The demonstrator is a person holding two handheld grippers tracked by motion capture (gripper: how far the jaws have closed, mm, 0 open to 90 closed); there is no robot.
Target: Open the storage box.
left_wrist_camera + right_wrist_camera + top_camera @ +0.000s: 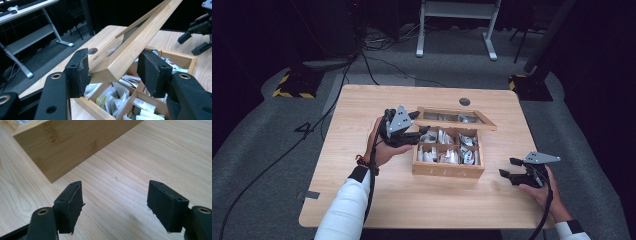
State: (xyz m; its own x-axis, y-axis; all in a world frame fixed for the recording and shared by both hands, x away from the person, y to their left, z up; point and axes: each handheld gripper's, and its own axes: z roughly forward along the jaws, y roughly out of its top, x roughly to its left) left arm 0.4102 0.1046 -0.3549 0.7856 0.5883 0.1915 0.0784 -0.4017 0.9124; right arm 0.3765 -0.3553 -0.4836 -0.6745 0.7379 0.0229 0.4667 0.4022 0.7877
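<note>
A light wooden table (377, 200) carries the work, with grey carpeted floor (257, 150) around it, a white-legged desk frame (457, 30) beyond its far edge and yellow-and-black marked bases (292, 85) at the far corners. A round cable hole (464, 101) sits near the table's far edge. At the table's centre stands a wooden compartment box (447, 171) whose cells hold white paper sachets (447, 156). Its hinged, glass-panelled lid (455, 118) is raised off the box and tilted back, the front edge lifted. The left gripper (421, 131), held in the person's left hand (384, 147) at the box's left side, has its jaws around the lid's near corner; in the left gripper view the corner of the lid (117, 67) lies between the pads, touching the left pad (81, 72), while a narrow gap shows at the right pad (152, 72), so a firm pinch cannot be confirmed. The raised lid stands between this gripper and the far row of compartments. The right gripper (510, 168) hovers low over bare table just right of the box, well apart from the lid, its fingers (70, 205) spread wide with nothing between them; the box's side wall (72, 147) lies just ahead of it.
</note>
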